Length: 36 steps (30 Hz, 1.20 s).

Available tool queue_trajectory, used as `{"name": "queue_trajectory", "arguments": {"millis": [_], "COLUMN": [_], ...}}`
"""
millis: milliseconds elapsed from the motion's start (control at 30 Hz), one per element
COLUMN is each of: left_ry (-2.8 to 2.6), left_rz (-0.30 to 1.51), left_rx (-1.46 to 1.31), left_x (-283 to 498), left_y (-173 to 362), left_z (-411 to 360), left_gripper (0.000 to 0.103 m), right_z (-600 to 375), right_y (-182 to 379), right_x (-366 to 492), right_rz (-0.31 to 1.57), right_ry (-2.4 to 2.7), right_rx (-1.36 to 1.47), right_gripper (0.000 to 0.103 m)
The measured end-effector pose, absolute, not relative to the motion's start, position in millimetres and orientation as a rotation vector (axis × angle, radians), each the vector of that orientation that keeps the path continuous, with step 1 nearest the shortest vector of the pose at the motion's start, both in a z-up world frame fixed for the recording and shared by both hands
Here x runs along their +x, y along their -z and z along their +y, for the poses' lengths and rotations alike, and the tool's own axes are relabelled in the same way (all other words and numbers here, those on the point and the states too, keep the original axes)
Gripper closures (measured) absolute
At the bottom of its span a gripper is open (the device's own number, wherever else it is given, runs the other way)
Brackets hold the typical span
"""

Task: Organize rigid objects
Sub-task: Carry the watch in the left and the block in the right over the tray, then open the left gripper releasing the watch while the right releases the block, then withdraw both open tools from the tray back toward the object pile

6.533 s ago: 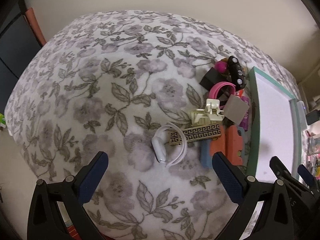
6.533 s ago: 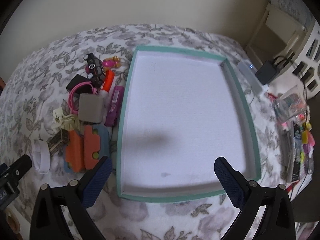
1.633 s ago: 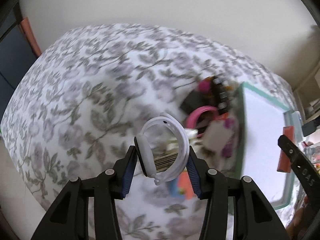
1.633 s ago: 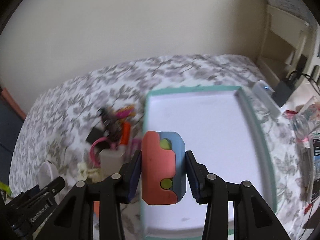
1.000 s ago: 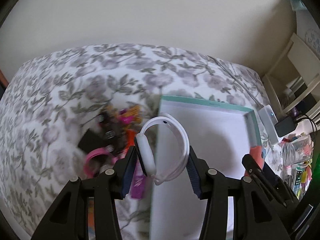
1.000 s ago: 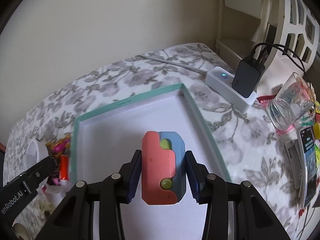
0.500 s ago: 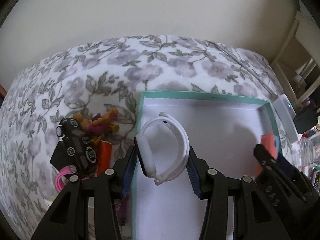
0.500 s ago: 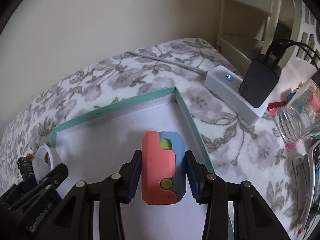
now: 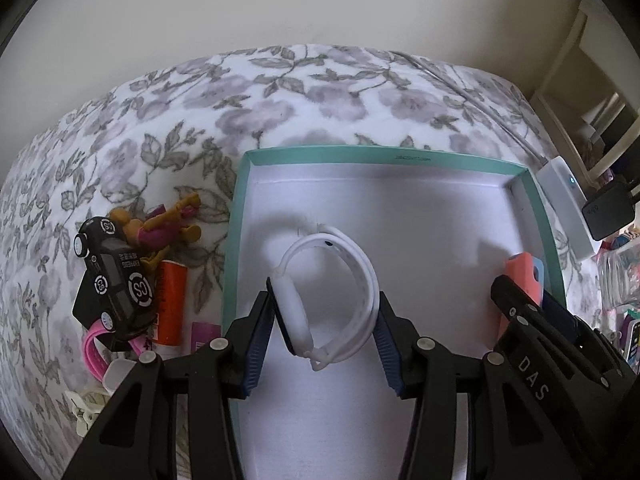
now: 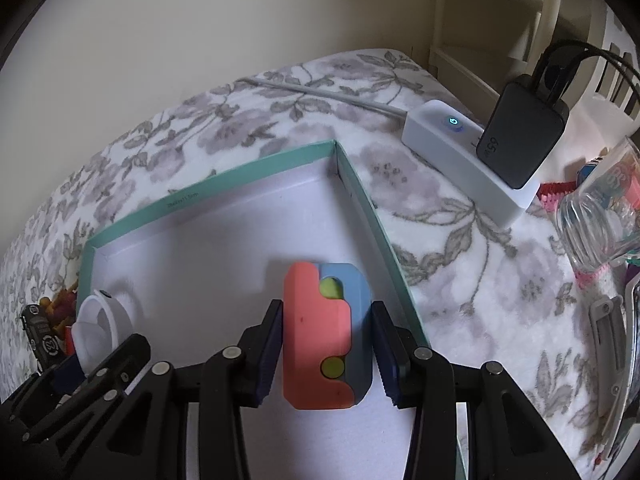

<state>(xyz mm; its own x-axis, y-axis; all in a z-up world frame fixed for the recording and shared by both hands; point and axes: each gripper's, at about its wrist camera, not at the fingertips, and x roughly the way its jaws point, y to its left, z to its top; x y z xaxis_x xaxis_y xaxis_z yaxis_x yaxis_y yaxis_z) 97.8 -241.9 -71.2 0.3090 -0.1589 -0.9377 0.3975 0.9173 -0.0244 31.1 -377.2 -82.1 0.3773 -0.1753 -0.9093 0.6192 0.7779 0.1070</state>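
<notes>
— Holding what, over the teal tray [image 9: 234,240]?
— Left claw [image 9: 324,332] clamped on white wristband [image 9: 332,300], near tray's left wall; right claw [image 10: 326,344] clamped on coral-and-blue block [image 10: 326,336], beside tray's right wall.

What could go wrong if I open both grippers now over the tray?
The white wristband in the left gripper is a springy loop standing on edge; it may bounce or roll toward the teal tray wall. The coral-and-blue block in the right gripper hangs near the tray's right wall and could land on the rim. The grippers sit close and may collide.
</notes>
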Motion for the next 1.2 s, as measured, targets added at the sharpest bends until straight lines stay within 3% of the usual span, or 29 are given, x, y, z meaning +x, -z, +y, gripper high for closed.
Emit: {"name": "queue_trajectory", "arguments": {"millis": [100,233,433,667,833,1200], "left_ry": [0.379,0.388,0.431,0.449,0.408,0.311], "left_rz": [1.211,1.209,1.254,1.27,1.243,1.163], "left_rx": [0.219,0.215,0.147,0.074,0.064,0.072], "left_x": [98,99,106,110,110,102], "left_y": [71,68,66,49,33,-4], "left_z": [-242,-240,-228,-215,-201,-167], "left_gripper": [0.051,0.036,0.03,0.028,0.015,0.015], "right_z": [-375,-374,-374,-367,-362,-343], "right_y": [82,82,69,47,39,15], "right_x": [33,35,34,35,29,4], "right_rz": [1.079,1.084,1.073,1.035,1.024,1.004], "right_ry": [0.521,0.524,0.57,0.564,0.544,0.553], "right_rx": [0.468,0.441,0.447,0.428,0.452,0.4], "right_gripper": [0.057,0.054,0.045,0.043,0.036,0.028]}}
